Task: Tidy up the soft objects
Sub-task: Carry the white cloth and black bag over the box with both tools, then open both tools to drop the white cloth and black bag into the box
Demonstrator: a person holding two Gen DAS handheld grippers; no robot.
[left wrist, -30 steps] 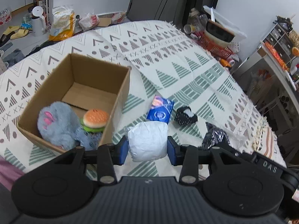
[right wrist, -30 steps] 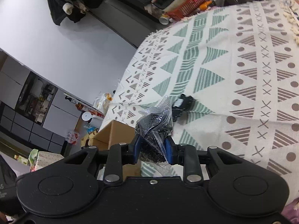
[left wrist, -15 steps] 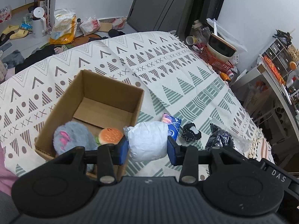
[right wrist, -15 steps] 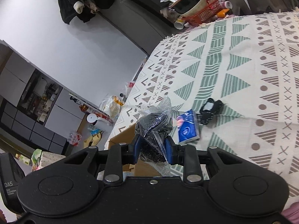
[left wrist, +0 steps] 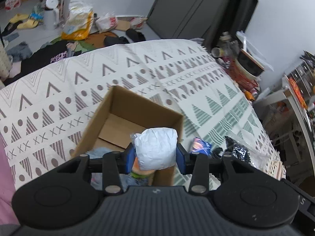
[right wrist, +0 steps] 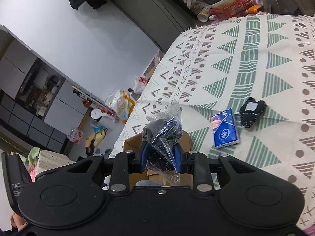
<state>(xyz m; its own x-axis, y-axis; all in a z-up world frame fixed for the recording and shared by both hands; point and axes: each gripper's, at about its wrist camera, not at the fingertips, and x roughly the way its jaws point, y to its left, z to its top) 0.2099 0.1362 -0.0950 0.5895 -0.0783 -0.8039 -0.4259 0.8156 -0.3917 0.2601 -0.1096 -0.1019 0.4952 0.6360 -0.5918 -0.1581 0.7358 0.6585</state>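
There is 1 box (left wrist: 137, 116) on the bed cover (left wrist: 78, 82). The left claw (left wrist: 155, 154) squeezes 1 white bundle (left wrist: 156, 149) tight, right over the box's near corner. The right claw (right wrist: 160, 155) pinches 1 black bag (right wrist: 162, 131), held up over the box. On the cover lie 1 blue pack (right wrist: 224, 127) and 1 black pouch (right wrist: 251, 113), near each other. A second ago the bundle hung beside the box; now it is above it, and both claws have moved closer.
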